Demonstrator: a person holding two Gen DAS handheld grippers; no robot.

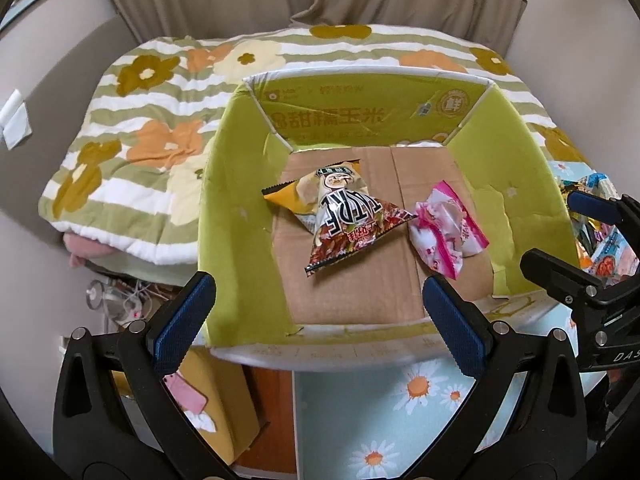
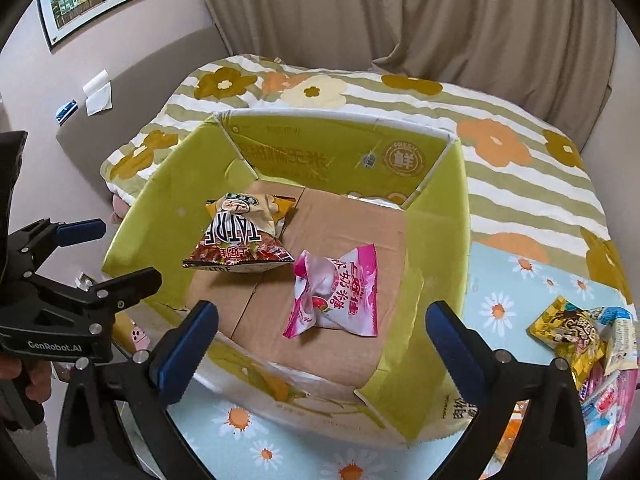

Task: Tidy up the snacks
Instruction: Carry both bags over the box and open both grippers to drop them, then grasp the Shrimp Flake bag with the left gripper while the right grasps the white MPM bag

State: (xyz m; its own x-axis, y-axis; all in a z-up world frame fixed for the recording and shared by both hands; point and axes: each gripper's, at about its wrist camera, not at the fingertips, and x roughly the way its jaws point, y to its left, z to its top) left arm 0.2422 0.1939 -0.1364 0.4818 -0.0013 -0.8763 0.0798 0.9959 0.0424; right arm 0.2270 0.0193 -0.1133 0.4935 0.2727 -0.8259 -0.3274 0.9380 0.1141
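An open cardboard box (image 1: 236,208) with green flaps sits on a flowered cloth. On its brown floor lie a red-brown snack bag (image 1: 344,224) over a yellow bag (image 1: 286,198), and a crumpled pink bag (image 1: 444,232) to their right. My left gripper (image 1: 318,284) hangs open over the box's near edge, holding nothing. My right gripper (image 2: 323,308) is open wide above the pink bag (image 2: 340,296), its pads clear of it. The right wrist view also shows the red-brown bag (image 2: 236,244) and the left gripper (image 2: 108,254) beside the box (image 2: 436,240).
A pile of loose snack packets (image 2: 572,336) lies on the blue daisy cloth (image 2: 496,312) to the right of the box. A folded flowered quilt (image 1: 132,128) lies behind the box. A curtain (image 2: 440,20) and wall stand behind. Past the table's left edge is the floor.
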